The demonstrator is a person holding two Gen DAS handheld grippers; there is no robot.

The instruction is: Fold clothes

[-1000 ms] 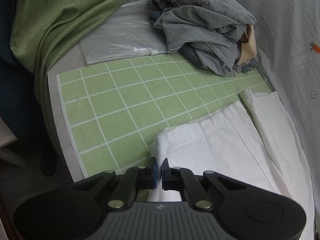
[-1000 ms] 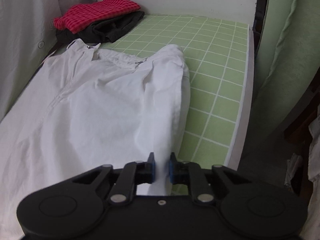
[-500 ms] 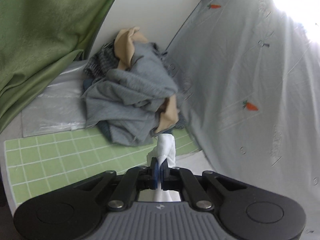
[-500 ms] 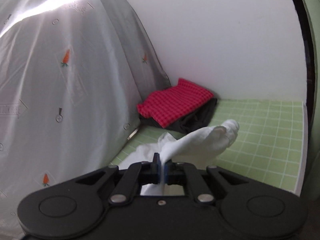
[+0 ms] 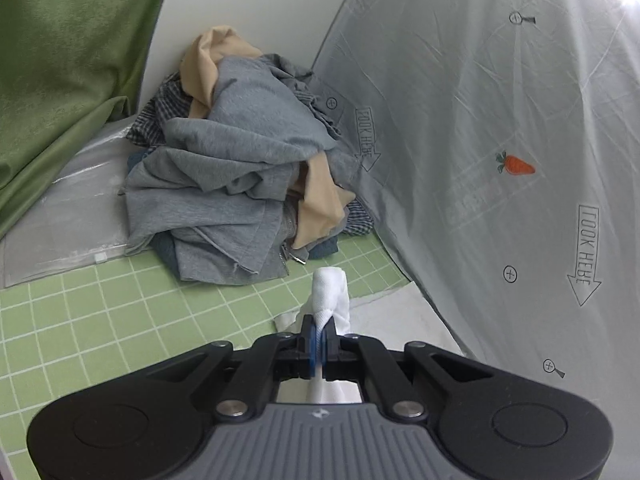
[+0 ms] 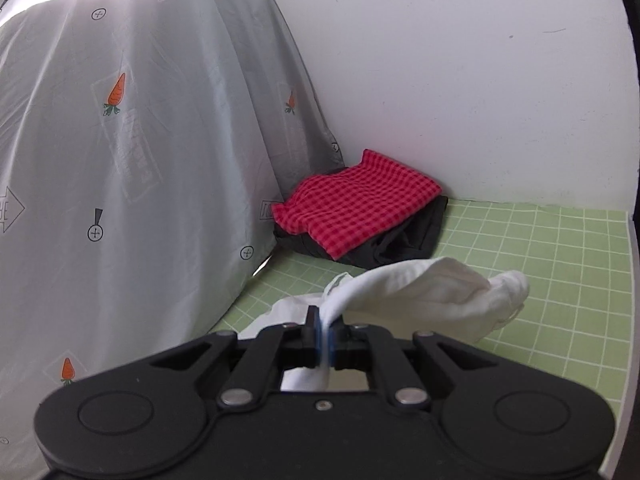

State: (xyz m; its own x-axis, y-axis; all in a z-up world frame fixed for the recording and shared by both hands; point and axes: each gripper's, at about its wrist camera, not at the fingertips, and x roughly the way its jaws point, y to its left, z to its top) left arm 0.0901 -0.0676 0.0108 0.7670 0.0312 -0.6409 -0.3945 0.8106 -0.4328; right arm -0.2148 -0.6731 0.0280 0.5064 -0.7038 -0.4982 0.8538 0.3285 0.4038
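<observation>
White garment (image 5: 329, 300) clamped by L gripper (image 5: 318, 338) & R gripper (image 6: 325, 334); held above green mat (image 6: 560, 264); clothes pile (image 5: 240, 184) seen far left.

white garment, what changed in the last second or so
Both grippers, left gripper and right gripper, closed on the white garment and lifted its edge off the green grid mat. The grey clothes pile and red checked cloth stayed put.

Clothes heap (image 5: 240, 184) left on mat (image 5: 100, 320); folded stack (image 6: 356, 208) right.
</observation>
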